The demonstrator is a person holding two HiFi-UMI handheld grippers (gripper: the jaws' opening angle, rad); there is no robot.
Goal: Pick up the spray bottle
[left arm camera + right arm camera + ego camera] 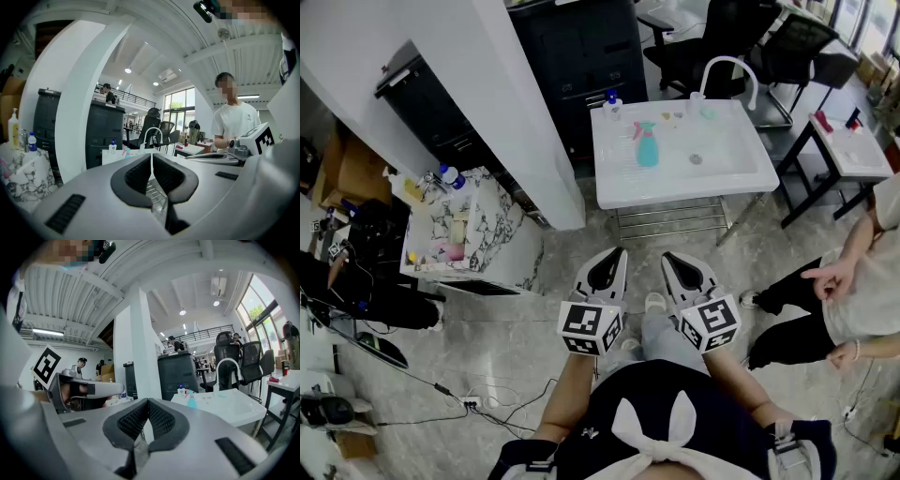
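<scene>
A broad white pillar (502, 103) slants across the left of the head view, with a black cabinet (581, 47) behind it. Right of the pillar stands a white table (675, 192) whose top is a shallow sink basin, with a curved white faucet (733, 67) at its far edge. Left of the pillar is a marble-patterned cart (492, 239) crowded with bottles. A person (853, 291) in a white shirt and dark trousers stands at the right edge of the head view. Both claws are held side by side in front of the wearer's body, aimed roughly level toward the table and well short of it. The left claw (614, 261) has its jaws pressed together with nothing between them, and the right claw (677, 264) likewise has its pads closed on each other and is empty. The spray bottle (647, 148), teal with a pink trigger head, sits upright in the left part of the basin, well apart from both claws and ahead of them, roughly in line with the gap between the two. A small white bottle (611, 105) with a blue cap stands at the table's far left corner, near the spray bottle.
</scene>
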